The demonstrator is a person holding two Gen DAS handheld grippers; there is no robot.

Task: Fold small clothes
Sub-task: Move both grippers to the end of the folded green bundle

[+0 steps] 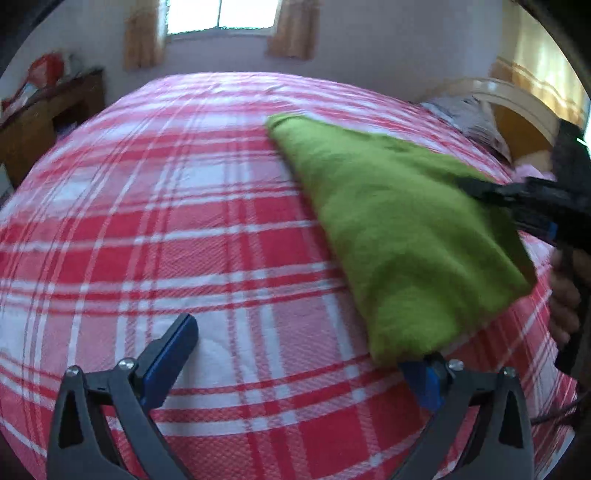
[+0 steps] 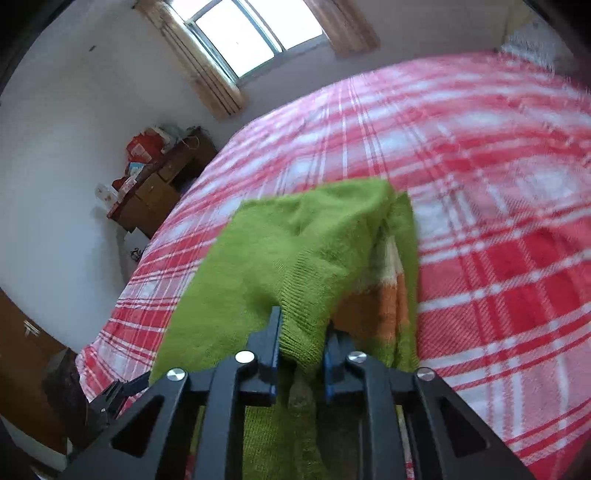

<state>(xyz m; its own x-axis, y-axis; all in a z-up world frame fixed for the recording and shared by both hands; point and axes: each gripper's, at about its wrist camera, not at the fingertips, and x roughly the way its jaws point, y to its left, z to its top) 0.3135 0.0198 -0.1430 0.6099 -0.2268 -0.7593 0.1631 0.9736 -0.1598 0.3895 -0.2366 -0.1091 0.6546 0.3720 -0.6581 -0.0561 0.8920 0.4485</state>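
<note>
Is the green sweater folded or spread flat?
Folded, partly: the green sweater is doubled over itself on the plaid bedspread, its ribbed hem pinched in the right gripper.

No legible text, labels, brands, numbers or signs anywhere in either view

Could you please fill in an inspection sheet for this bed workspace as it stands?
Surface: bed under a red-and-white plaid cover.
Job's things: green knitted garment, partly folded, orange and white stripes showing underneath in the right wrist view.
Clutter: nothing seen on the cover near the garment.
Grippers: right gripper shut on the garment's ribbed edge; left gripper open, its right finger at the garment's near corner.
Cables: a dark cord.
Surroundings: window with curtains, wooden dresser with items on top, headboard.
</note>
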